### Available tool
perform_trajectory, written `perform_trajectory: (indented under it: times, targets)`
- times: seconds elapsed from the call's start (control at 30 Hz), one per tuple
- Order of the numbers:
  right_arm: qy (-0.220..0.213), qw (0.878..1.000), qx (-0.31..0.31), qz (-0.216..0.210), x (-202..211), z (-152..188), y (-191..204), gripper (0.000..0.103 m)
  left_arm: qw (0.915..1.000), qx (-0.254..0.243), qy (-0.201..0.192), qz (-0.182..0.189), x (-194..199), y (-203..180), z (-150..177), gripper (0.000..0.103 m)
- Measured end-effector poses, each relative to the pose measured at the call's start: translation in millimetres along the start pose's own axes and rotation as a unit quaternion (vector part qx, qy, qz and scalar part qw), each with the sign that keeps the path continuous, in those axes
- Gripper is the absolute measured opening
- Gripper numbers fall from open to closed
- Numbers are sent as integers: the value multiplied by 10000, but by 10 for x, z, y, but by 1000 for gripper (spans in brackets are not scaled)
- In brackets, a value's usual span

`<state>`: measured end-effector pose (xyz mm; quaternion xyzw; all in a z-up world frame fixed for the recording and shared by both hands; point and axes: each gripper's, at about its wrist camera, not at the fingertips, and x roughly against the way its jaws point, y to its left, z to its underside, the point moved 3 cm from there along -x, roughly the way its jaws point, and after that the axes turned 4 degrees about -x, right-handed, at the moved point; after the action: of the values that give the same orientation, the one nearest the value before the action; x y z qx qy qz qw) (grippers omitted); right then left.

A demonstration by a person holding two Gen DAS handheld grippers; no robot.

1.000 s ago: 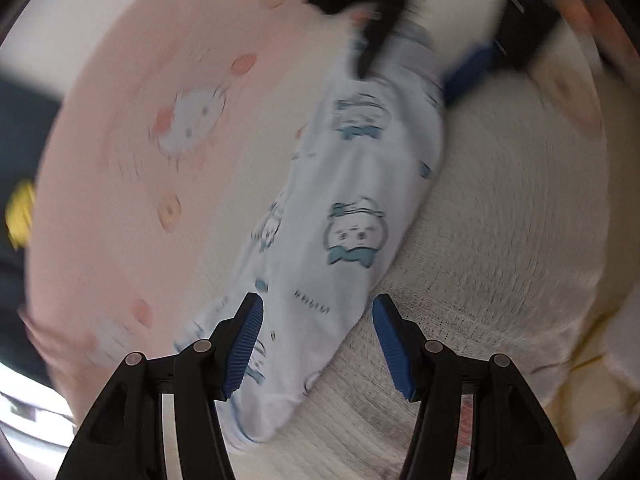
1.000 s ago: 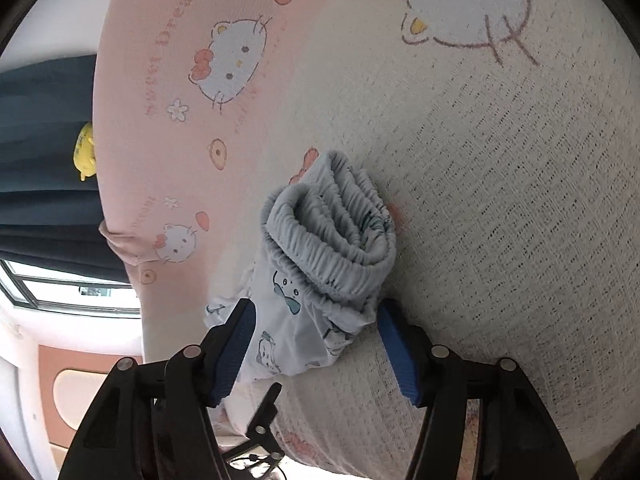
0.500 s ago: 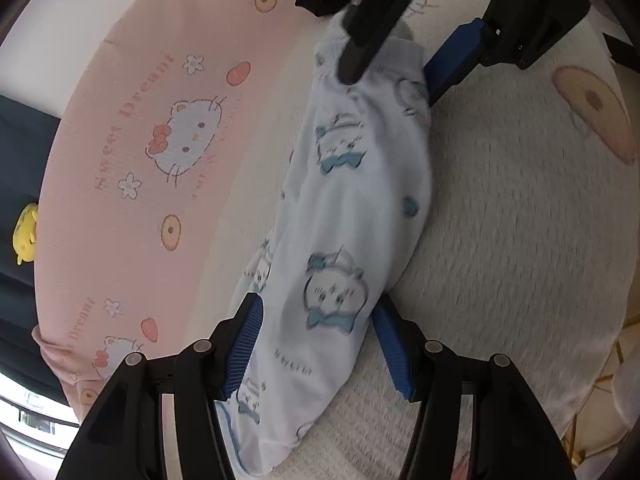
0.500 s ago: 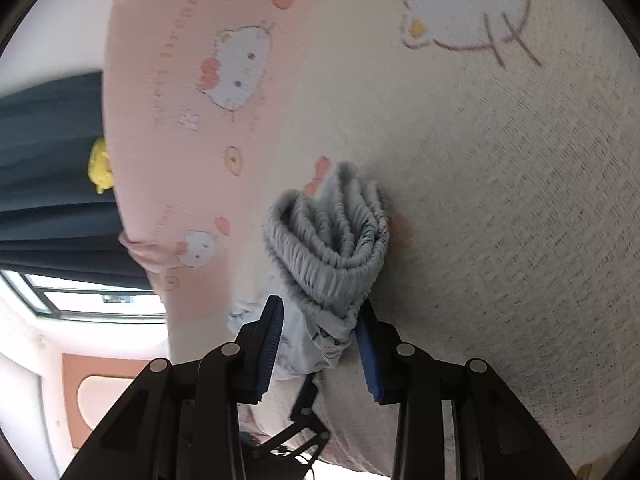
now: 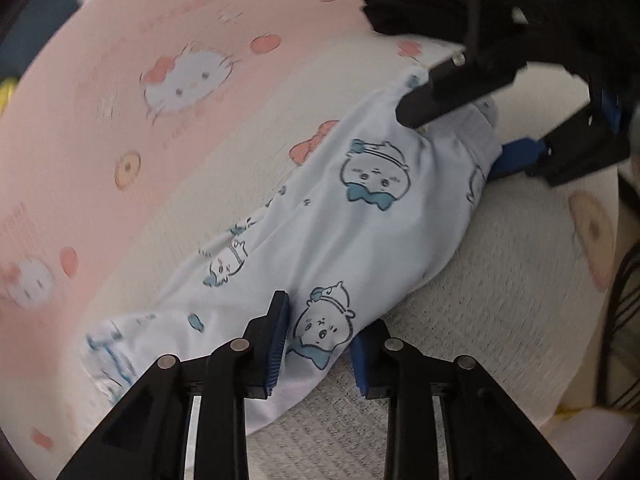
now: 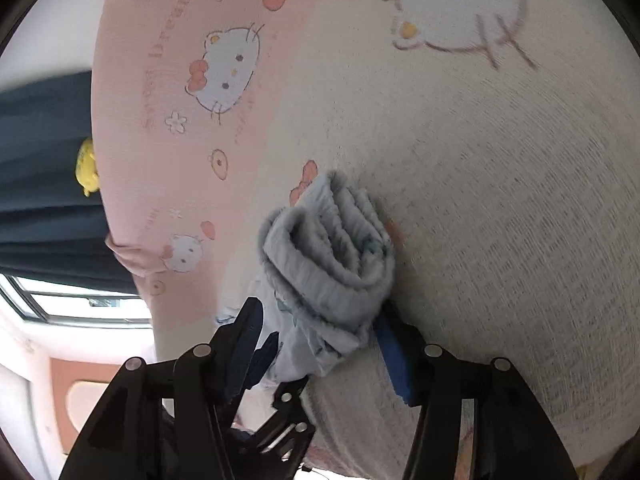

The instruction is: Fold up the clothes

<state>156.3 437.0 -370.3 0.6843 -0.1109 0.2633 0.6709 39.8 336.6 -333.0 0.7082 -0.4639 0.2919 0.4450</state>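
Two blue-padded jaws of the left gripper (image 5: 320,344) are seen closing on the near end of the pale blue printed trousers (image 5: 360,216), cloth pinched between them. From there the garment's long axis runs away toward the right gripper (image 6: 320,344), whose jaws are opening around the bunched grey waistband (image 6: 332,248). Beneath lies a cream blanket (image 5: 500,300); beyond, a pink cartoon-cat sheet (image 5: 160,100) and dark clothing (image 5: 408,4) are seen.

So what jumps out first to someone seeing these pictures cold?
The pale blue cartoon-print garment stretched across the pink cat-print bedding, a set of tongs at each end. The left tongs are closing around its lower end; the right tongs are opening around its bunched elastic waistband.
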Motion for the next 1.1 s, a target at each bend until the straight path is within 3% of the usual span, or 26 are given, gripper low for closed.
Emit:
perform_trajectory:
  times: [0.23, 0.3, 0.4, 0.47, 0.57, 0.67, 0.8, 0.93, 1.0, 1.1]
  targets:
    - [-362, 9969, 599, 362, -67, 33, 116, 55, 9997, 127, -131, -180, 24, -78, 41, 25]
    - [-443, 9930, 886, 644, -73, 56, 141, 38, 9994, 152, -177, -262, 36, -109, 54, 25]
    - [-503, 9884, 1141, 870, -66, 71, 165, 32, 9986, 297, -272, -356, 54, -110, 78, 27]
    - [-499, 9893, 1111, 798, -42, 63, 180, 30, 9980, 334, -304, -452, 92, -135, 81, 30]
    - [-512, 9881, 1233, 761, -6, 50, 280, 30, 9941, 632, -191, -859, 146, -105, 137, 49]
    - [-538, 9845, 1489, 758, 23, 50, 422, 30, 9930, 975, -61, -665, 267, -7, 161, 49]
    - [-524, 9783, 1814, 855, -1, 48, 563, 30, 9918, 1135, -504, -298, 667, 96, 149, 49]
    - [-429, 9803, 1738, 834, -1, 32, 580, 30, 9899, 1096, -620, -646, 809, 156, 166, 49]
    - [-419, 9807, 1729, 815, 23, 38, 594, 30, 9892, 1093, -501, -836, 692, 213, 156, 49]
    - [-430, 9791, 1802, 834, 63, 52, 641, 30, 9887, 1222, -245, -837, 540, 294, 130, 49]
